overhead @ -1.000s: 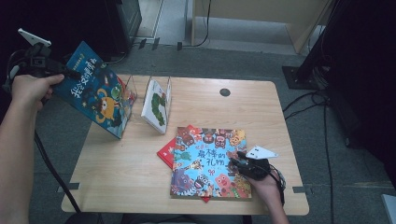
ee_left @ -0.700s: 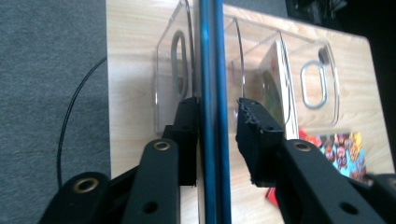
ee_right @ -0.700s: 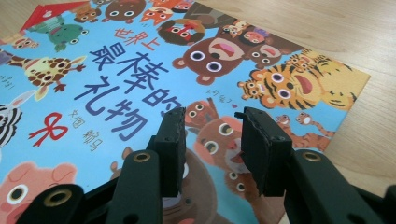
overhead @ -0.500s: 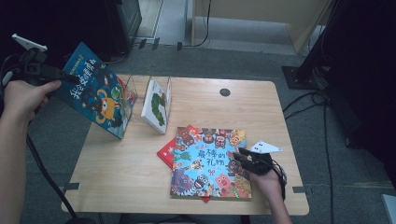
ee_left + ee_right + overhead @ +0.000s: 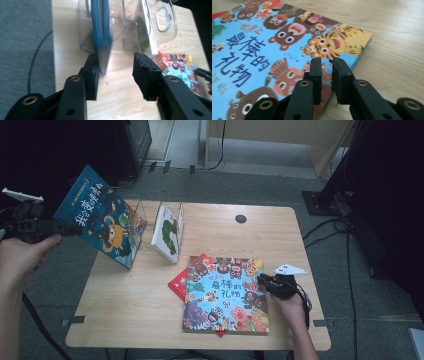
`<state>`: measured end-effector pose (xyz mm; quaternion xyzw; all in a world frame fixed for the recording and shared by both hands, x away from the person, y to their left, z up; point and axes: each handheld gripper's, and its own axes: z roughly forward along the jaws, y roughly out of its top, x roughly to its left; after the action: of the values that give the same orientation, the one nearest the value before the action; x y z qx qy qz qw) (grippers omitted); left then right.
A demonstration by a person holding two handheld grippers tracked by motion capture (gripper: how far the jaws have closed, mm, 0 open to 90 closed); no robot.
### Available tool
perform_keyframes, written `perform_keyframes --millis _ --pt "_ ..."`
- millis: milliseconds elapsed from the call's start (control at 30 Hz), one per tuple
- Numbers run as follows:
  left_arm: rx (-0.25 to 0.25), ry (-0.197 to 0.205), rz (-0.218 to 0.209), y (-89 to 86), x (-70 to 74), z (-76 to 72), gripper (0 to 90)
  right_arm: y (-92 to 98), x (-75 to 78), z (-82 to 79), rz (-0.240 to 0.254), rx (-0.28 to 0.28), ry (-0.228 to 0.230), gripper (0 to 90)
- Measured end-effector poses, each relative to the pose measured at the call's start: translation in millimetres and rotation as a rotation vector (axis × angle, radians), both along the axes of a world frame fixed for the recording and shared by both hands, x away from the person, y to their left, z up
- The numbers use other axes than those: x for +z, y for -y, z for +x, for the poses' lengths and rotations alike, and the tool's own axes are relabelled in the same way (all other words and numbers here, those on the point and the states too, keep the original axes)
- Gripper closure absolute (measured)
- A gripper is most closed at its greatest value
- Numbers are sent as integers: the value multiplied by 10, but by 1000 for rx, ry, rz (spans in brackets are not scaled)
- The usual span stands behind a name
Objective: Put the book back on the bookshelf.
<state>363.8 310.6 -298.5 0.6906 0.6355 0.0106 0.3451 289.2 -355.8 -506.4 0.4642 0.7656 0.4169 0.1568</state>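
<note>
High view, upper left of frame: the blue picture book (image 5: pixel 102 217) stands tilted at the table's (image 5: pixel 130 310) left edge, its lower corner down in the clear acrylic book rack (image 5: pixel 137 220). The cover is deep blue with white characters running down it and an orange cartoon creature with a few smaller figures below. It leans out to the left, past the table edge, toward the left gripper (image 5: pixel 47 227).

Left gripper view: the book (image 5: pixel 101 32) shows edge-on at top centre, a thin blue slab with a pale lower corner. That corner sits just beside the left-hand jaw; the other jaw stands well clear of it. The jaws have just been opening and are now about half wide, with the book's corner between them but not pinched. The rack's clear walls (image 5: pixel 117 27) show blurred behind the book. A white book with a green picture (image 5: pixel 167 232) stands in the next slot to the right.

Lower right of the high view: the right gripper (image 5: pixel 265 282) lies at the right edge of the flat animal-faces book (image 5: pixel 225 292), which rests on a red book (image 5: pixel 179 284). The cover is light blue, with dark characters and crowded bears, tigers and foxes.

Right gripper view: the right gripper's (image 5: pixel 326 63) jaws have just been closing and now stand at a narrow gap over the book's (image 5: pixel 262 50) near edge. Nothing is gripped between the pads.
</note>
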Motion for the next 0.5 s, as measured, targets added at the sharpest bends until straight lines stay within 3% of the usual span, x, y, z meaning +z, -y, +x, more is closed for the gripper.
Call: perform_keyframes --millis 233,333,433,500 --pt "-40 6 -1 170 -192 -251 569 148 4 79 -31 -70 -33 877" --pt "-57 11 13 280 -274 -312 569 141 -31 110 -36 -51 -65 898" --pt "-77 8 -13 364 -360 -334 612 106 -19 130 -49 -63 -58 900" --pt "-81 20 7 438 -418 -355 639 97 -18 142 -54 -67 -53 900"
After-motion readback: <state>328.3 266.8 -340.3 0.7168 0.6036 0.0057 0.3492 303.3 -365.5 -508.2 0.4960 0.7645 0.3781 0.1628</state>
